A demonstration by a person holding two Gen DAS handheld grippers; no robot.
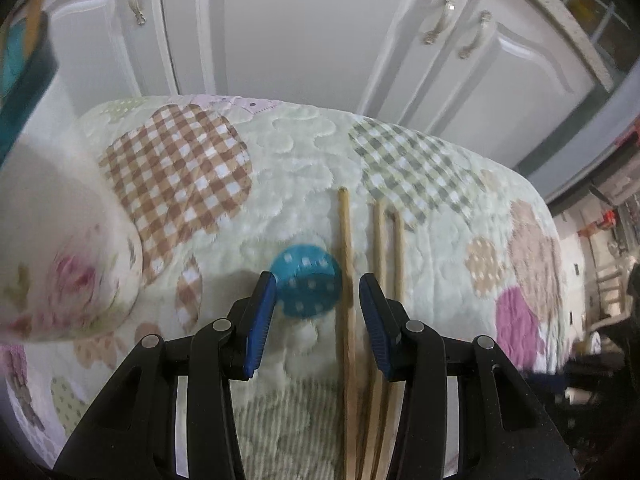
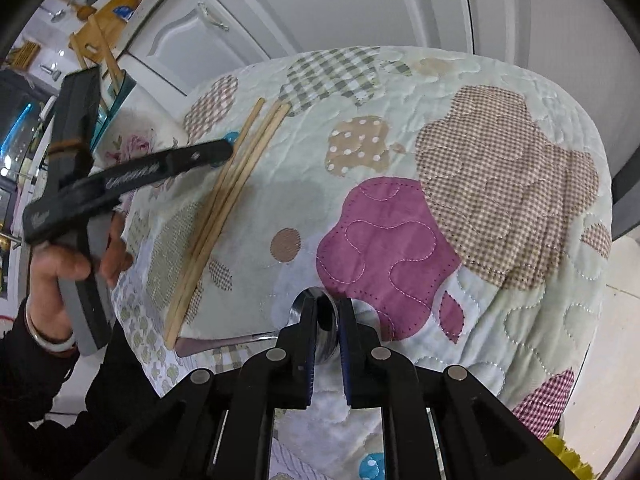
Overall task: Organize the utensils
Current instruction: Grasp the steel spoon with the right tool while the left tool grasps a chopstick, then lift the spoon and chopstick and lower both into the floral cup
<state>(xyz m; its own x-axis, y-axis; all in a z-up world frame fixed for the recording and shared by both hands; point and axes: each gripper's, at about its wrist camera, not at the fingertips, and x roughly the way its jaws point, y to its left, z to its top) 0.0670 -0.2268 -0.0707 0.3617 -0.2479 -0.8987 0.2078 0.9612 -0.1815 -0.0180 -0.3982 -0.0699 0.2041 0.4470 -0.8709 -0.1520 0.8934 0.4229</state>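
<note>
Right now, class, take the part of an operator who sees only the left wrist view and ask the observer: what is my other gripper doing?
Observer: The right gripper is closed on a metal spoon, gripping its bowl.
Operator: Where does the handle point?
Observer: Sideways along the quilt, toward the near ends of the chopsticks.
Operator: My gripper hides those ends. How do they lie?
Observer: All three bunch together there, close to the quilt's edge.
</note>
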